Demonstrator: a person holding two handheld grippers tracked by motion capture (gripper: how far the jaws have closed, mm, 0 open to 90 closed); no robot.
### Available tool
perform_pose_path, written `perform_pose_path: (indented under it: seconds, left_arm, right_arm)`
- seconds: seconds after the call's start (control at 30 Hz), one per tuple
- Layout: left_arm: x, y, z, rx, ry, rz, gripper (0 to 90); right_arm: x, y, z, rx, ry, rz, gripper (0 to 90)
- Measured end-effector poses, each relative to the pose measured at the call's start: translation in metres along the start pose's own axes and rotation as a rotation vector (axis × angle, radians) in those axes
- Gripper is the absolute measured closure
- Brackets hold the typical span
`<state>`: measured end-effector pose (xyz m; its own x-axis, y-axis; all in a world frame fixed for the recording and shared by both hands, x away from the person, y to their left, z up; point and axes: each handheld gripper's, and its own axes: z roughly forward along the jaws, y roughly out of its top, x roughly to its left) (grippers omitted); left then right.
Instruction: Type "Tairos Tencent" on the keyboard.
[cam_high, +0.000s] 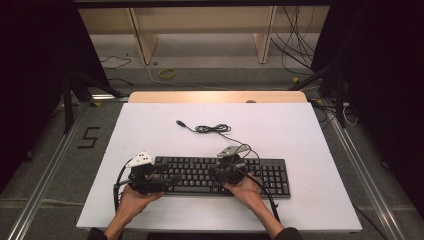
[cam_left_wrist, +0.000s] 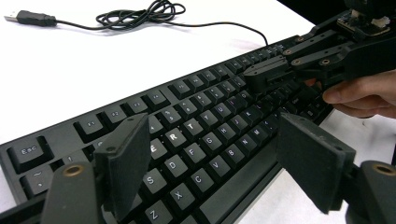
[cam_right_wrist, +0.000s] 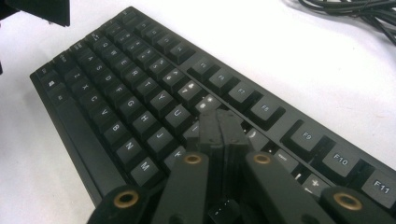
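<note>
A black keyboard (cam_high: 270, 175) lies flat near the front of the white table (cam_high: 150, 125). Its cable (cam_high: 212, 128) is coiled behind it and ends in a loose USB plug (cam_high: 181, 123). My left gripper (cam_high: 172, 177) hovers low over the left half of the keyboard (cam_left_wrist: 205, 116), jaws wide open with only keys showing between them. My right gripper (cam_high: 216, 170) points at the middle keys. In the right gripper view its two jaws (cam_right_wrist: 222, 128) are pressed together with nothing between them, tips just over the keyboard (cam_right_wrist: 135, 93). The left gripper view shows that shut right gripper (cam_left_wrist: 254, 74) at upper right.
The coiled cable (cam_left_wrist: 140, 16) and plug (cam_left_wrist: 28, 17) lie on bare white tabletop behind the keyboard. Bare table surrounds the keyboard on both sides. Beyond the table's far edge are wooden shelf legs, floor cables and dark stands.
</note>
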<state>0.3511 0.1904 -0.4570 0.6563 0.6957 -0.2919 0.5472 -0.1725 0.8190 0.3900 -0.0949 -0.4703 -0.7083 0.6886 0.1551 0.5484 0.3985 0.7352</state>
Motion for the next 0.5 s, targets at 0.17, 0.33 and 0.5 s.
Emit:
perform_pose_path:
  seconds: [0.17,0.33,0.5]
  left_arm:
    - [0.0002,-0.0012,-0.0012,-0.006,0.001,-0.002,26.4]
    - [0.0003,-0.0023,-0.0033,-0.013,0.003,-0.005,26.4]
    - [0.0005,-0.0032,-0.0046,-0.019,0.004,-0.009,26.4]
  right_arm:
    - [-0.0006,-0.0007,0.0020,0.007,-0.002,-0.002,90.0]
    - [-0.0009,-0.0011,0.0024,0.011,-0.003,0.002,90.0]
    - [-0.0010,-0.0017,0.0031,0.017,-0.004,0.000,90.0]
